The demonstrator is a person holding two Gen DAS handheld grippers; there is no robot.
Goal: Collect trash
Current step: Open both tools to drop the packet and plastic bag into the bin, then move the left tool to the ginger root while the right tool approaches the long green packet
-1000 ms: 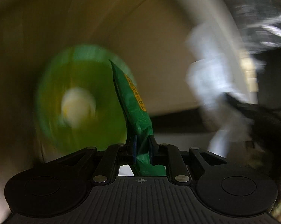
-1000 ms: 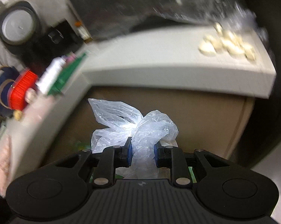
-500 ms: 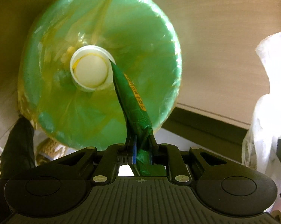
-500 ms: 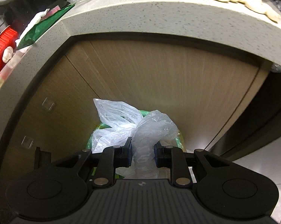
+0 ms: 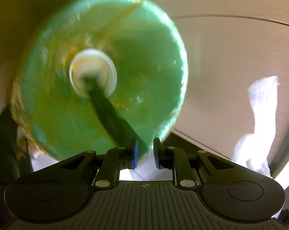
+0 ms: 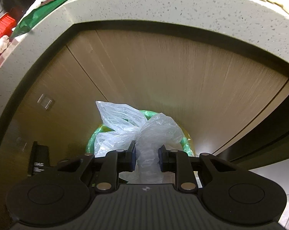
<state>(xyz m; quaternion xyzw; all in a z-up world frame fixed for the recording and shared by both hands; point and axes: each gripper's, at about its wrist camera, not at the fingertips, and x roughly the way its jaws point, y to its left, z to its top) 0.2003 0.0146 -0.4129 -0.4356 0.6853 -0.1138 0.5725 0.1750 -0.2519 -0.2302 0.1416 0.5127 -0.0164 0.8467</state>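
A round bin lined with a green bag fills the left wrist view, with a white cup inside it. My left gripper has its jaws apart; the green wrapper is blurred, tilted left, falling into the bin. My right gripper is shut on a crumpled clear plastic bag, held above the bin's green rim. The plastic bag also shows at the right of the left wrist view.
A speckled stone countertop curves overhead with wooden cabinet doors below it. On the counter's left lie a green packet and a red box. My left gripper's body shows at lower left.
My left gripper has opened and let go of the green wrapper, which drops into the bin. Both grippers have moved closer to the bin. The right gripper still holds the plastic bag.
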